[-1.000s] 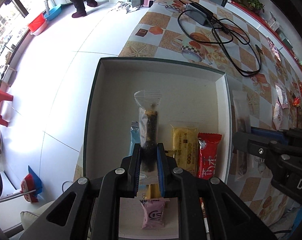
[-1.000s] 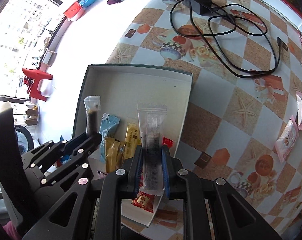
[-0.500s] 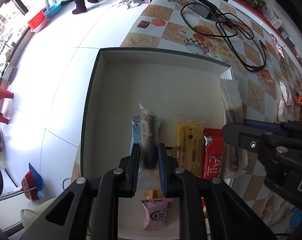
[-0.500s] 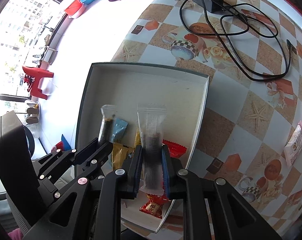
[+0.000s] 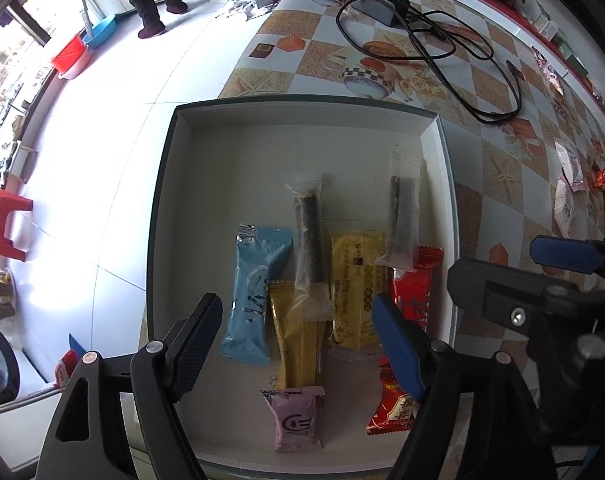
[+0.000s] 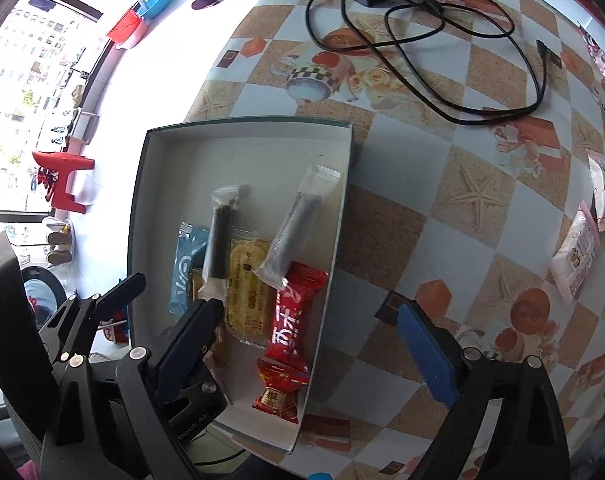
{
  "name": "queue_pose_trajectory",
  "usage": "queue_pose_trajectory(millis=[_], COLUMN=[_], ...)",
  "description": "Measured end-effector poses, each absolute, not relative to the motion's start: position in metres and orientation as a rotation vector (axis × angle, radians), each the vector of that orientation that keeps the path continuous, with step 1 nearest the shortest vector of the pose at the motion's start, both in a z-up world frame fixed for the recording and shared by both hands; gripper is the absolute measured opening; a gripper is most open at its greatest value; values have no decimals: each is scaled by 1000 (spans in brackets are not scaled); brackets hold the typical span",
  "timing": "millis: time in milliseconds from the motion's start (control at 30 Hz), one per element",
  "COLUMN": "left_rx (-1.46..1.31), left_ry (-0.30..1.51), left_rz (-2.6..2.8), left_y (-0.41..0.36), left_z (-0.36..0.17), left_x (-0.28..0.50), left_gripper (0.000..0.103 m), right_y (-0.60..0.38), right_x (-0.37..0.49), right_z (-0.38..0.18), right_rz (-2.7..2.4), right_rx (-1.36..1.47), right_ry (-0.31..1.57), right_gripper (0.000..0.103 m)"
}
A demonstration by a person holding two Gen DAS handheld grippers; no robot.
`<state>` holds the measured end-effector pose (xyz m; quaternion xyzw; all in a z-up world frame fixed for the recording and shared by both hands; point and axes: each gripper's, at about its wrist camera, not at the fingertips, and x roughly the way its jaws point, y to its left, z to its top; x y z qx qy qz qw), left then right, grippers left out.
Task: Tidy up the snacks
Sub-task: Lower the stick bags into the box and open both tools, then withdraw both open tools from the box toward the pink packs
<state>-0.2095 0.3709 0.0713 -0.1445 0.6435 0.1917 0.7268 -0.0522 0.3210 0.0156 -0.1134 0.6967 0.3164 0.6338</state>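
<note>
**Desk:** Which step is in hand over the box (image 5: 164,216)?

**Photographer:** The drop. Both grippers hang above it with jaws that have just been opening. The left gripper (image 5: 298,336) stands wide, nothing pressed between its pads; a dark stick (image 5: 308,240) in clear wrap lies below it at frame centre, across the blue packet (image 5: 254,292) and the yellow ones. The right gripper (image 6: 310,344) is spread as well, one finger over the box, the other over the tablecloth (image 6: 478,200). A second stick (image 6: 294,236) lies tilted near the box's right wall, its lower end on the red packet (image 6: 292,320).

**Desk:** So both sticks are loose?

**Photographer:** Neither pad touches them. Whether they have fully settled, I cannot tell; there is some blur.

**Desk:** What does the next move call for?

**Photographer:** By my reading, lifting clear without snagging the wrappers, then going for the pink packets (image 6: 574,256) at right of frame, well apart from the box. The cable (image 6: 422,40) at the top stays out of the path.
</note>
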Motion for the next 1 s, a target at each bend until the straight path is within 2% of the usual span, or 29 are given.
queue_pose_trajectory(millis=[500, 867, 1000], left_rx=[-200, -98, -76], left_ry=[1434, 1502, 1478], left_rz=[220, -3, 34], left_y=[278, 195, 190], left_z=[86, 65, 67], left_x=[-180, -175, -177], left_gripper=[80, 80, 80], right_y=[195, 102, 83], right_x=[-28, -30, -31], right_z=[-10, -40, -46], right_rz=[476, 283, 250], right_rx=[-140, -74, -64], right_ry=[1651, 1722, 1735], right_gripper=[95, 95, 95])
